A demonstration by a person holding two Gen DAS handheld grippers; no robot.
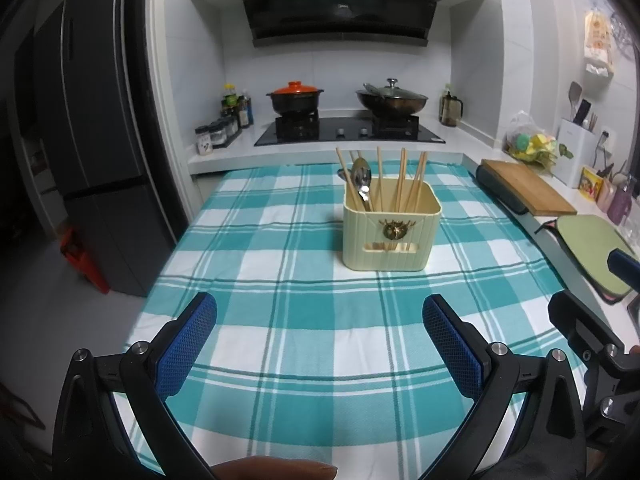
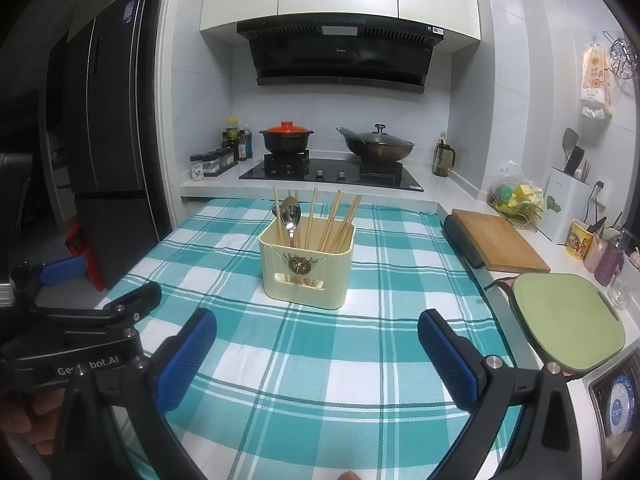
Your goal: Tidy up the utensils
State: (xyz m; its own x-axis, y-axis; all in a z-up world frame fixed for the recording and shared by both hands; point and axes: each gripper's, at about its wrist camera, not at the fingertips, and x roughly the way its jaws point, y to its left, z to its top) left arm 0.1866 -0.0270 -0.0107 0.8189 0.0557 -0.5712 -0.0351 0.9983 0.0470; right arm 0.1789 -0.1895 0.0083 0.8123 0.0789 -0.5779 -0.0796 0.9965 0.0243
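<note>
Both claws wide apart, holding nothing: left gripper [image 1: 320, 340], right gripper [image 2: 316, 344]. Cream holder [image 1: 390, 232] stands on checked cloth [image 1: 280, 320], w/ chopsticks [image 1: 402, 178] & spoon [image 1: 362, 178] upright inside; lower ends hidden by wall. Emblem on front too small to read.

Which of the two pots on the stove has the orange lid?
The left pot, black with an orange lid. The wok on the right burner has a glass lid with a dark knob.

One cream utensil holder [image 1: 390, 226] stands on the checked cloth. Inside are two metal spoons [image 1: 361, 178] and many wooden chopsticks [image 1: 401, 176]. Two pots [image 1: 295, 98] sit on the stove.
</note>
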